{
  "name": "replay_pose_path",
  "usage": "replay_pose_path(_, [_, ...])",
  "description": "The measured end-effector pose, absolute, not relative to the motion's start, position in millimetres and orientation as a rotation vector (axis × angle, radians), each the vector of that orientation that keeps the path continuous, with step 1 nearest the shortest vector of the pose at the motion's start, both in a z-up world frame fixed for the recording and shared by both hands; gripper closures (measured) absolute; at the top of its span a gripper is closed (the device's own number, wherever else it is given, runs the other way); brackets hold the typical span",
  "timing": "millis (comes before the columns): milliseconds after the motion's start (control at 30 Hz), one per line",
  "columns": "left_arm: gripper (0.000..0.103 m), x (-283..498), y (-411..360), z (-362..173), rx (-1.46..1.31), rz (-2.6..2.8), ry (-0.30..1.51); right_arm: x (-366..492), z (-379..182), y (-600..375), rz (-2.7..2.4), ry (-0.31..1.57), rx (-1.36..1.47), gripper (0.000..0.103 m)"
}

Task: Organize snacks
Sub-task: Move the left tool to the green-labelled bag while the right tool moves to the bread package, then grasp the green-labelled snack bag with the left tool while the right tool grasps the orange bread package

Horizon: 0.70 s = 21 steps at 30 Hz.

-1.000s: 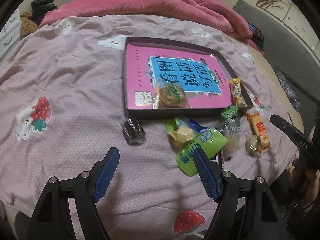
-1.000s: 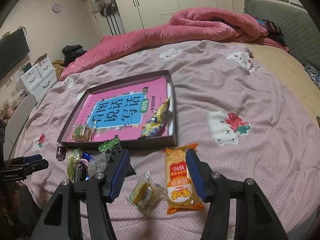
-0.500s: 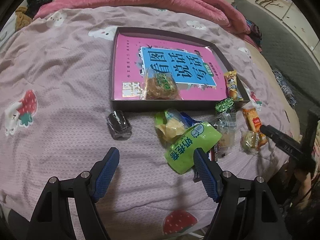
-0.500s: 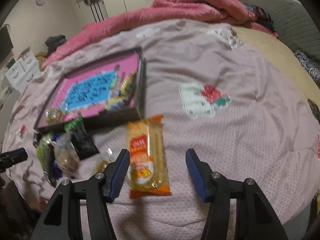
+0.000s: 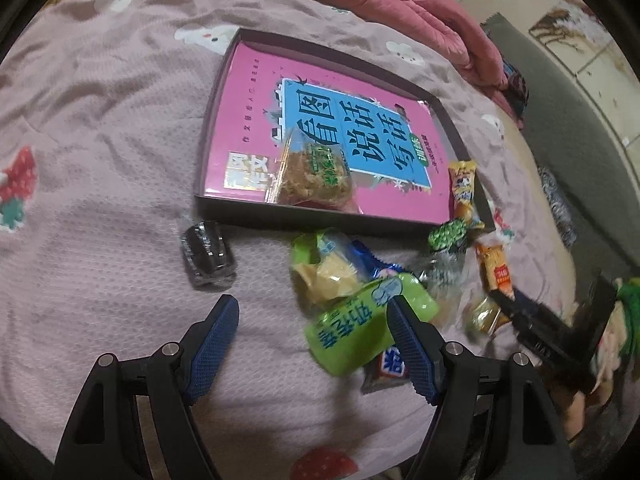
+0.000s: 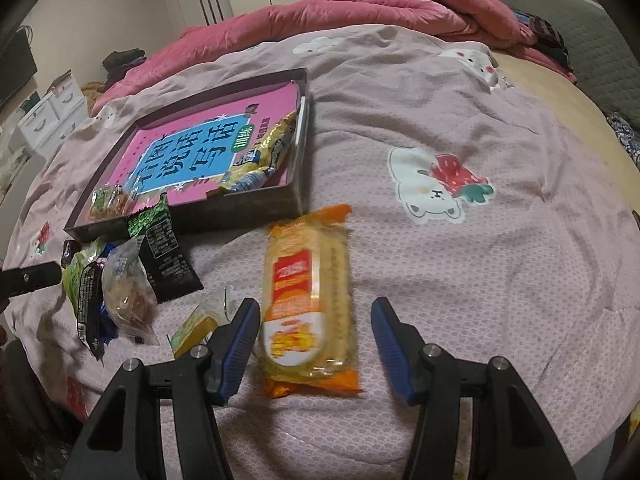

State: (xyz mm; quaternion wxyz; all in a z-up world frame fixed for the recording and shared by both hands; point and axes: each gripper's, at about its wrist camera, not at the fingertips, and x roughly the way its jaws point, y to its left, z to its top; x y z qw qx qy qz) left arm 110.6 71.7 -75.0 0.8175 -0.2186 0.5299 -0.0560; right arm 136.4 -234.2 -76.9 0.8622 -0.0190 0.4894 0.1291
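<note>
A dark shallow box (image 5: pixel 304 212) (image 6: pixel 256 204) with a pink book inside lies on the bed; a clear snack pack (image 5: pixel 316 176) and a yellow packet (image 6: pixel 268 152) rest in it. My left gripper (image 5: pixel 314 340) is open; a green packet (image 5: pixel 360 328) lies just inside its right finger. A dark round snack (image 5: pixel 208 256) lies ahead on the left. My right gripper (image 6: pixel 316 340) is open, with the orange cracker pack (image 6: pixel 308 300) lying between its fingers. Several more snacks (image 6: pixel 128 288) are piled left of it.
The pink patterned bedspread (image 6: pixel 460 272) covers the bed, with a rolled red quilt (image 6: pixel 360 12) at the far side. White drawers (image 6: pixel 52 112) stand at the left. The right gripper's finger (image 5: pixel 536 328) shows at the right of the left wrist view.
My right gripper moved forward and right so the orange pack now lies between its fingers. My left gripper shifted closer to the green packet. Both stayed open.
</note>
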Motion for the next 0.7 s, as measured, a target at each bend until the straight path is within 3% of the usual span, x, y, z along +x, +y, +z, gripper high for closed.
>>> replay_pose_path(400, [0.027, 131.8, 68.8, -93.1, -0.635, -0.144, 1.165, 138.5, -83.8, -220.3, 0.307, 1.011, -0.107, 0.045])
replay_pose_path(500, [0.036, 135.0, 71.3, -99.1, -0.695, -0.154, 1.175, 139.0, -84.4, -218.5, 0.313, 1.005, -0.115, 0.045])
replay_pose_path(700, [0.043, 139.1, 77.9, -109.0, -0.804, -0.148, 1.174, 140.4, -86.6, -218.8, 0.315, 1.006, -0.114, 0.045])
